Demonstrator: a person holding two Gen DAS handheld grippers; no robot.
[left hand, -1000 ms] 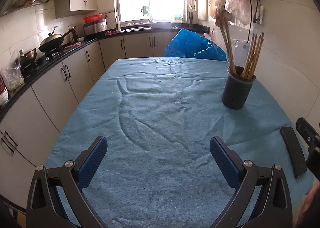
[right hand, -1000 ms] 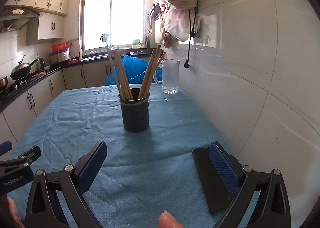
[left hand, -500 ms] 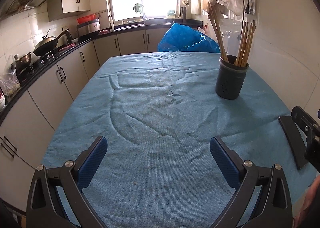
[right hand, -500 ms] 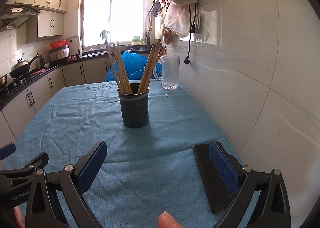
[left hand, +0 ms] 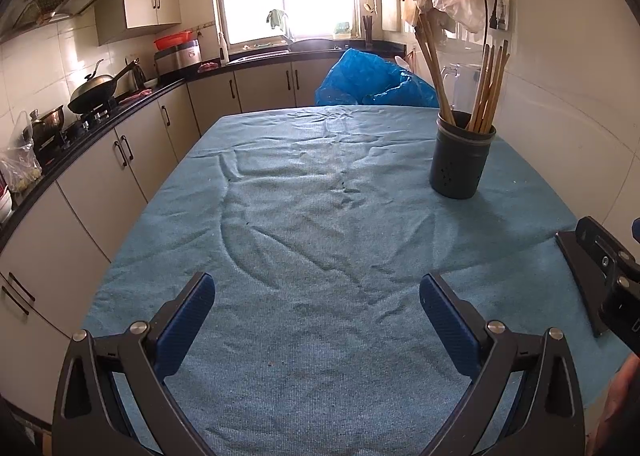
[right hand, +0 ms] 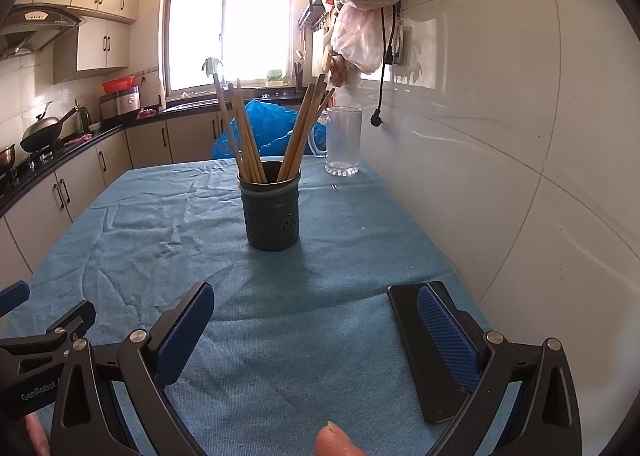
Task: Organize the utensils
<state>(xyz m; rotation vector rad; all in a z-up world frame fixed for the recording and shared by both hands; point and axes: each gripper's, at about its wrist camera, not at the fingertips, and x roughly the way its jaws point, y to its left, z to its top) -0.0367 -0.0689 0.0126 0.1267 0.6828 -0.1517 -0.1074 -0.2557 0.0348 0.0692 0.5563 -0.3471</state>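
A dark perforated utensil holder (right hand: 273,207) (left hand: 460,159) stands upright on the blue tablecloth, right of the table's middle. Several wooden chopsticks (right hand: 248,135) (left hand: 486,87) lean out of it to both sides. My right gripper (right hand: 316,326) is open, low over the near edge, well short of the holder, with nothing between its fingers. My left gripper (left hand: 318,314) is open too, over bare cloth to the left, empty. The right gripper's body shows at the right edge of the left wrist view.
A black phone (right hand: 420,340) (left hand: 576,268) lies flat by the wall, under my right finger. A glass mug (right hand: 343,141) stands at the far right. A blue plastic bag (left hand: 372,81) sits beyond the table. Counter and cabinets (left hand: 120,159) run along the left; tiled wall on the right.
Both grippers have pulled back and lifted slightly, so the holder looks a little farther off. Both stay open, and nothing on the table has moved.
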